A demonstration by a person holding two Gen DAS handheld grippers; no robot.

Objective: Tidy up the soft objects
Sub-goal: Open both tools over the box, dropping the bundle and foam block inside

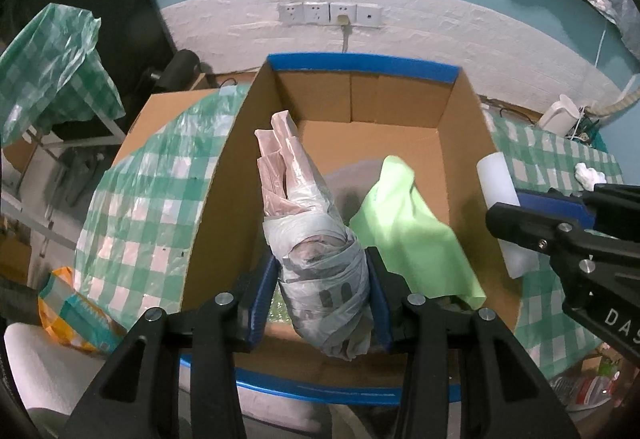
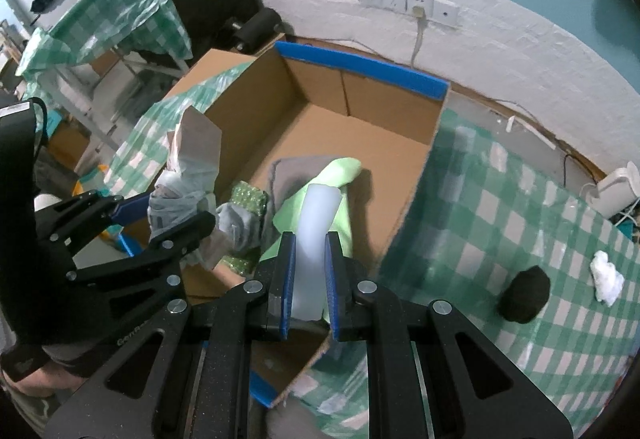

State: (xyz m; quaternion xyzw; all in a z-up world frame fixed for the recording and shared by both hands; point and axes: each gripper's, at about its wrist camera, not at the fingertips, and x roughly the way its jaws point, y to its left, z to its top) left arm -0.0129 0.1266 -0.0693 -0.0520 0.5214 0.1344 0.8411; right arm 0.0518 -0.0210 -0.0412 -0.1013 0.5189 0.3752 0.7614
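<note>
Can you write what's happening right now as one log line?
left gripper: shut on wrapped bundle | right gripper: shut on white foam piece | both over cardboard box

The near end of the wrapped bundle [image 1: 324,271] is hidden behind the left gripper [image 1: 324,279]. The grey cloth [image 1: 348,179] in the cardboard box [image 1: 224,167] is largely covered by the green cloth [image 1: 412,223]. The orange packet [image 1: 72,311] is blurred.
</note>
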